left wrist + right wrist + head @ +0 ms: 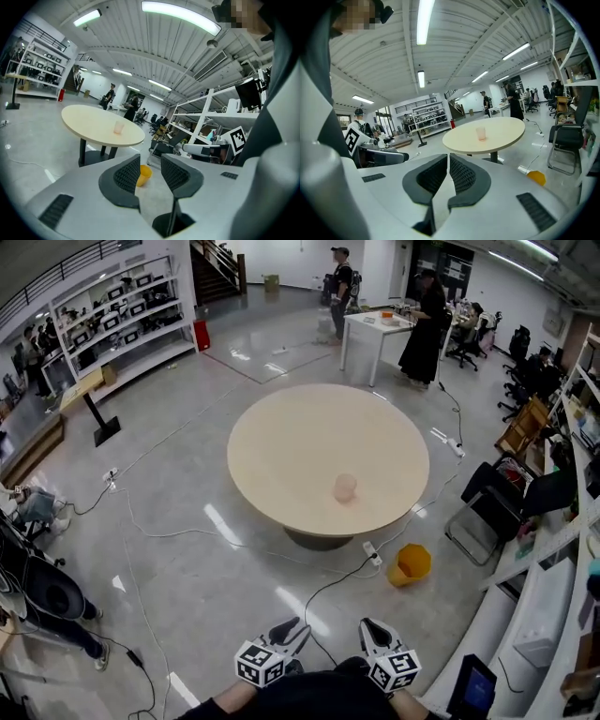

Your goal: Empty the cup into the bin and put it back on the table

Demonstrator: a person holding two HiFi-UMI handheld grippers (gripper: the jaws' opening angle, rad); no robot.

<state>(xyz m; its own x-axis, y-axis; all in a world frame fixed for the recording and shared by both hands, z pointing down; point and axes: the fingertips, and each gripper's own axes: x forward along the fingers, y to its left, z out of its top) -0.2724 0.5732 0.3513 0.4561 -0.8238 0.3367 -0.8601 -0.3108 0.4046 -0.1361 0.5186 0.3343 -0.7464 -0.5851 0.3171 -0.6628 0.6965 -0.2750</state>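
Observation:
A translucent pinkish cup [345,487] stands upright on the round beige table [309,442], near its front right edge; it also shows as the cup [118,127] in the left gripper view and the cup [481,133] in the right gripper view. A small yellow bin [411,564] sits tipped on the floor right of the table base, seen as the bin [144,174] and the bin [536,177]. My left gripper [292,630] is open and holds nothing. My right gripper [370,629] is shut and empty. Both hang close to my body, well short of the table.
Cables [150,531] trail over the grey floor around the table, with a power strip [372,553] by its base. A black chair [492,507] stands to the right. Shelving [112,320] lines the far left. People stand at a white desk [375,329] behind.

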